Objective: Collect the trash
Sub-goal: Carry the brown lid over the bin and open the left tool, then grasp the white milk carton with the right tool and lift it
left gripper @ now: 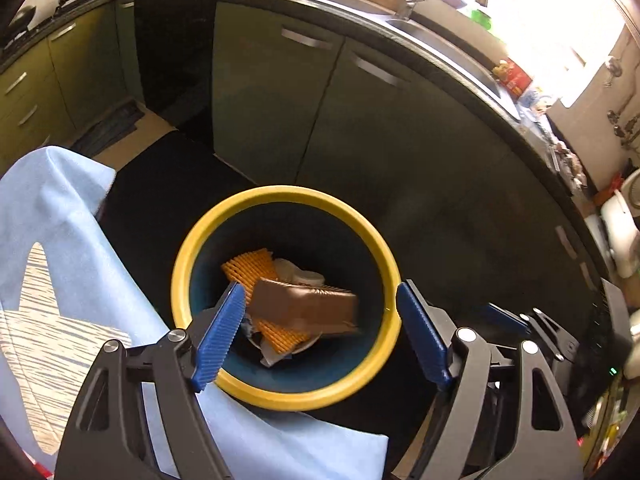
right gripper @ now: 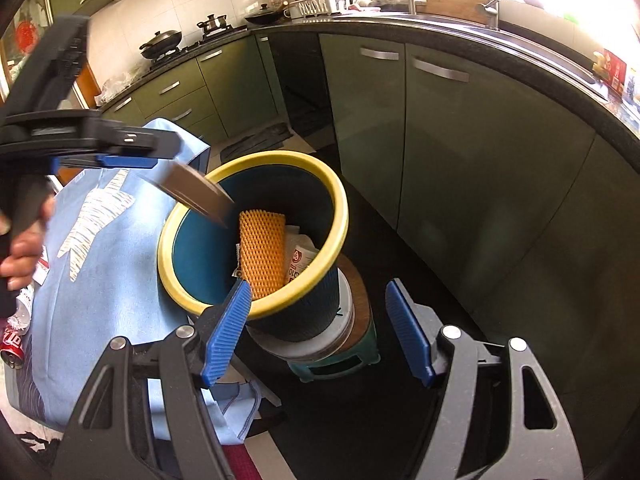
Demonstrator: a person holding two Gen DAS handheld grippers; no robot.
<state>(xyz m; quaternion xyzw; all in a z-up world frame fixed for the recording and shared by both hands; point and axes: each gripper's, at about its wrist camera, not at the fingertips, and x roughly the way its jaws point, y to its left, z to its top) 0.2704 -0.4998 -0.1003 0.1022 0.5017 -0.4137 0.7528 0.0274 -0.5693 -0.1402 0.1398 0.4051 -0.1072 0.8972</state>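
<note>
A bin with a yellow rim [left gripper: 192, 252] stands below my left gripper [left gripper: 320, 300], whose blue pads are spread wide apart with nothing pressed between them. A brown box [left gripper: 308, 306], blurred, is in the air inside the bin's mouth, above an orange foam net [left gripper: 248, 268] and white wrappers [left gripper: 304, 274]. In the right wrist view the left gripper [right gripper: 120, 156] hangs at the upper left and the brown box [right gripper: 192, 196] is loose just under it, over the bin's rim [right gripper: 256, 160]. My right gripper [right gripper: 318, 292] is open and empty in front of the bin.
A light blue cloth [right gripper: 108, 264] covers the table left of the bin. A red can [right gripper: 12, 346] lies at its left edge. The bin sits on a green stool [right gripper: 332, 368]. Green cabinets [right gripper: 460, 160] under a black counter [right gripper: 520, 52] curve behind. A person's hand [right gripper: 24, 248] grips the left tool.
</note>
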